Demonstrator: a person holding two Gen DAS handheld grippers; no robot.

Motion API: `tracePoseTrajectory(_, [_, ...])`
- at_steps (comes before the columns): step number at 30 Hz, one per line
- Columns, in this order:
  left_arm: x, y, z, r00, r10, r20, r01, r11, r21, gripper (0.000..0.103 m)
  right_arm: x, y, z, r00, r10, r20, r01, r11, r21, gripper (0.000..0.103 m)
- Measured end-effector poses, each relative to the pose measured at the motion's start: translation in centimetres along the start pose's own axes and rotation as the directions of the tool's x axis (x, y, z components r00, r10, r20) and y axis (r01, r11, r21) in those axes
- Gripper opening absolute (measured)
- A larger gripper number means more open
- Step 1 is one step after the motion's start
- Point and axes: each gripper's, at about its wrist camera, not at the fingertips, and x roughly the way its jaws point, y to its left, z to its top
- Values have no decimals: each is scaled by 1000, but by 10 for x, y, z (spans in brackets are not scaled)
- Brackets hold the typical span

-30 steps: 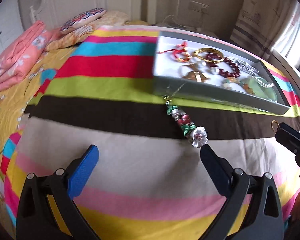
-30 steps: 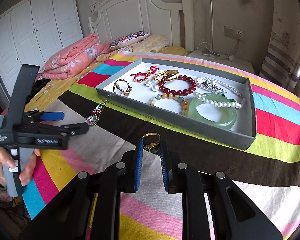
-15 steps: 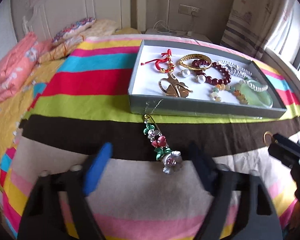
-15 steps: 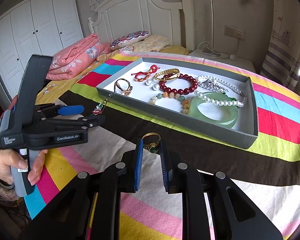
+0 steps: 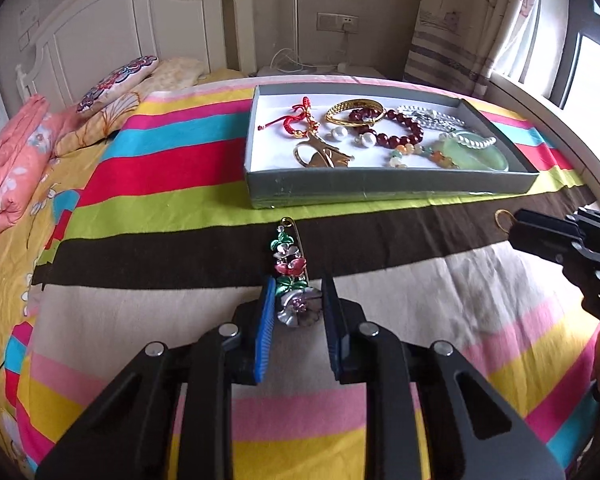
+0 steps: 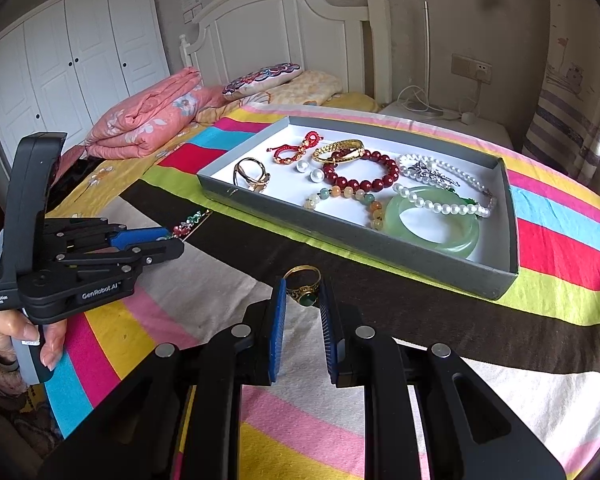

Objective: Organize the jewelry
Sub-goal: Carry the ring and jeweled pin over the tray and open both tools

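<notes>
Held the left gripper (image 5: 298,281) low and level over the bed (image 6: 440,320), fingers (image 5: 265,320) pointing at the near wall of the grey tray (image 6: 352,242). Set them narrow on either side of the flower end of the brooch (image 5: 294,264), which lay just in front of the tray; could not tell whether clamped. Gripped its handle from below with a hand (image 6: 10,330). Aimed the right gripper (image 6: 302,282) at the same wall, fingers close around the ring (image 6: 307,298), near the tray; grip likewise unclear.
</notes>
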Motion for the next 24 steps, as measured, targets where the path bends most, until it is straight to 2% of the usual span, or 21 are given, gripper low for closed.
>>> tracePoseTrajectory(11, [-11, -11, -6, 1000, 2, 21, -3, 999, 37, 22, -2, 5, 1, 1000, 12, 11, -11, 1000, -13, 18])
tracePoseTrajectory(24, [-21, -9, -6, 999, 11, 43, -13, 999, 32, 22, -10, 5, 3, 999, 20, 46, -19, 1000, -14, 18])
